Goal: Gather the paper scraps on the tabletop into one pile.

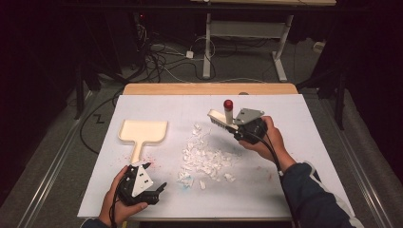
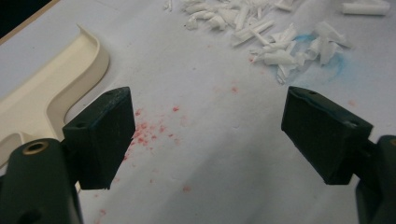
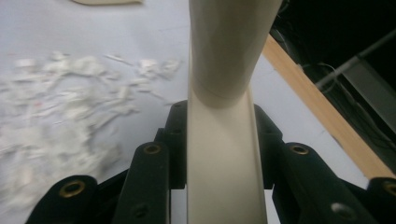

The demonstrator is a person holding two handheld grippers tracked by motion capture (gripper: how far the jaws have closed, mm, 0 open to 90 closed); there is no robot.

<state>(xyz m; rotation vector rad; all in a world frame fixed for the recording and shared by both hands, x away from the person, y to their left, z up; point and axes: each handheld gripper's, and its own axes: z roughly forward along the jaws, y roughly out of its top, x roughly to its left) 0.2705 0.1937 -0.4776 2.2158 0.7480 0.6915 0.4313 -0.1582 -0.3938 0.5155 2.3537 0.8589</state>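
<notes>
High view: cream brush (image 1: 219, 118), bristled head, red-tipped handle.

two handheld grippers, both black-bodied. left gripper (image 1: 153, 183): matt black housing, grey three-cornered plate on top dotted with small dark holes, black cable trailing off the back. up close in the left gripper view, blocky black pads (image 2: 105, 135) with a small hole in each top face, a faint bluish tinge along the edges, a brass-ringed screw on the left link. right gripper (image 1: 227, 124): same black shell, same grey plate, black cable running down along the forearm. in the right gripper view, black jointed links with brass-coloured screw eyes on both sides. right sleeve (image 1: 316, 199): dark navy with a light stripe. left forearm bare.
</notes>
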